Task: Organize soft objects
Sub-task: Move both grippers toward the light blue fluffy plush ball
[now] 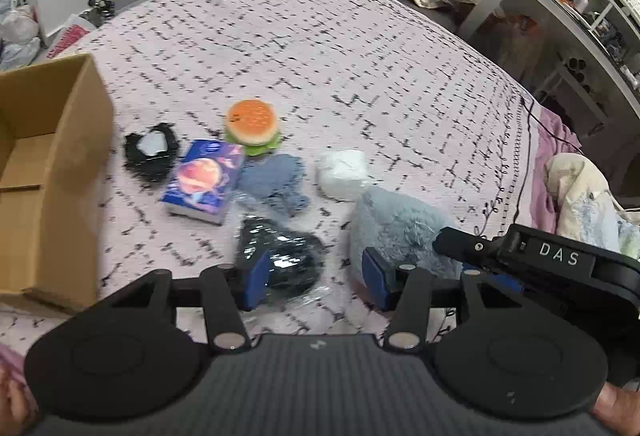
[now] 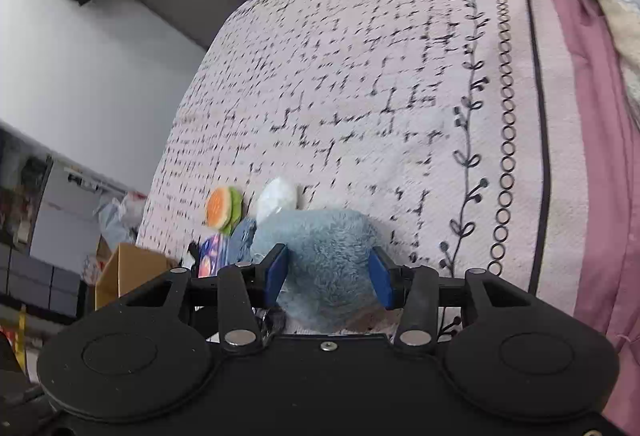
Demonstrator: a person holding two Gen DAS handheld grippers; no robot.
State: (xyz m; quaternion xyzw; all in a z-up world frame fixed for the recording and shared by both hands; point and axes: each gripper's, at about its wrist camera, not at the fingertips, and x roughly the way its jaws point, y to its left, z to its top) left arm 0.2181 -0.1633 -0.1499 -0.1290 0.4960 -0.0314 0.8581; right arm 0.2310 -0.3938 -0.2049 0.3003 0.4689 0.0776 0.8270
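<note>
Pink patterned bedspread carries everything. Cardboard box sits at 9 o'clock in the left wrist view, open side up. Grey-blue plush lies at 4 o'clock there, between the right gripper's 2 spread blue pads, neither clearly pressing it. Left gripper hangs released, its left pad over a black wrapped bundle. Book, white bundle and burger toy cluster at centre.

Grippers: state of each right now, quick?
Left hand-held gripper: open, holding nothing, above the black plastic-wrapped bundle.
Right hand-held gripper: open, straddling the blue-grey plush toy, not clamped.
</note>
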